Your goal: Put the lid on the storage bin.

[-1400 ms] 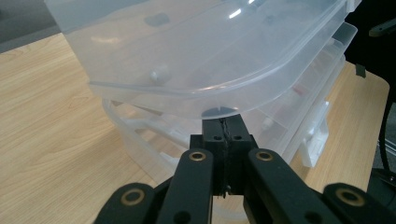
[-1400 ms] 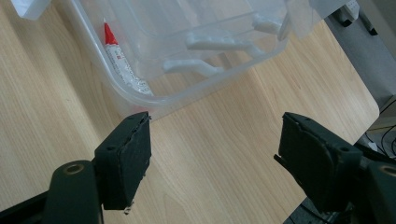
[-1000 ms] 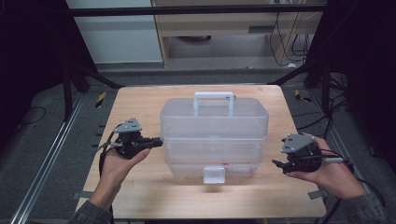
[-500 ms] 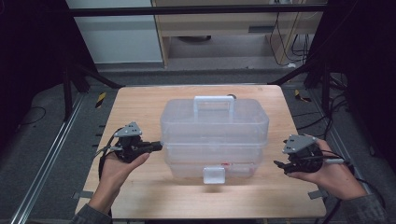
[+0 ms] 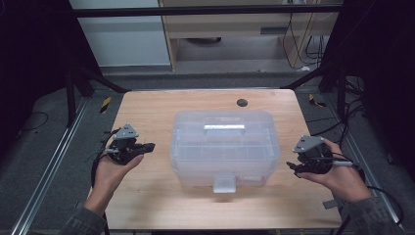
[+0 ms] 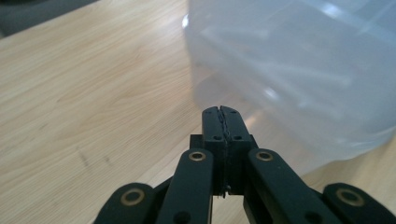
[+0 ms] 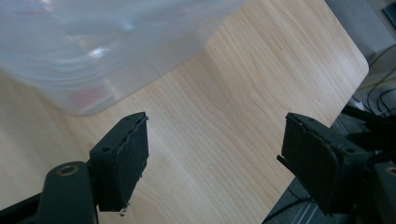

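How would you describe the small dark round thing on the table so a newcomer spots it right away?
Start at the wooden table and find the clear plastic box in its middle. Look past the box toward the table's far edge: the small dark disc lies there alone, flat on the wood, apart from the box.

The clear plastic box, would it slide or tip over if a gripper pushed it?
The clear plastic box would probably slide: it sits flat and wide on the smooth wooden table, so tipping seems unlikely. It looks mostly empty through its see-through walls, so it is likely light. Its glossy sides may be slippery for the left gripper.
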`<state>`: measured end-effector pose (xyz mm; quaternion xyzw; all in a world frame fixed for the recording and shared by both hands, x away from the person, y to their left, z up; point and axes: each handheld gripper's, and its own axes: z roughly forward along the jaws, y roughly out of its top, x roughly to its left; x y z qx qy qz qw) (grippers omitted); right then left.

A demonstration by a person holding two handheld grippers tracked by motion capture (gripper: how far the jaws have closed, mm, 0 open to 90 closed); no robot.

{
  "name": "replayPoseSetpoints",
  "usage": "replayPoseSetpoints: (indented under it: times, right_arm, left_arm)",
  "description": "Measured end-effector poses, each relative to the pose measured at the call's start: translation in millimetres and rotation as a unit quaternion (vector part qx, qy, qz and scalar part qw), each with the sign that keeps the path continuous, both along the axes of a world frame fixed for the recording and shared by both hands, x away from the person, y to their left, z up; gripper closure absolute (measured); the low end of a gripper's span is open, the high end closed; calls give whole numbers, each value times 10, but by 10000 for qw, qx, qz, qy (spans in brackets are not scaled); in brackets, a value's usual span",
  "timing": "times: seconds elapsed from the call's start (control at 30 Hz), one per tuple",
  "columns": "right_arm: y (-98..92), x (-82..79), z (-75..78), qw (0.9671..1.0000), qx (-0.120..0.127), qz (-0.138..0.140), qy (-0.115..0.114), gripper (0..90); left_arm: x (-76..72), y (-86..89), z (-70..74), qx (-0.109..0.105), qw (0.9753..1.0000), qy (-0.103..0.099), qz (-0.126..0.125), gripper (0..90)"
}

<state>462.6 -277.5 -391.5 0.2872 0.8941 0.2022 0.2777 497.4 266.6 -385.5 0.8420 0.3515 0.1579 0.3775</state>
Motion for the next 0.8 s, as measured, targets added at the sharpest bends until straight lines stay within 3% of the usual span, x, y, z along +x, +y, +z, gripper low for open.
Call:
replayPoseSetpoints:
  times: [0.1,0.27,0.43,0.6,0.8]
  right_arm:
    - [-24,137,-80,9997,-9,-213,72,236]
    - [-80,394,-233,9983,17,-526,251,248]
    - [-111,629,-409,9967,24,-743,335,256]
    - [-168,837,-525,9941,103,-1012,366,264]
    - [-272,1021,-637,9900,366,-1308,368,271]
  left_arm:
    - [129,52,-112,228,9996,164,92,897]
    - [367,110,-349,688,9965,378,288,897]
    - [555,156,-533,734,9943,556,547,897]
    - [676,169,-623,800,9925,678,630,898]
    - [769,150,-704,848,9912,656,776,898]
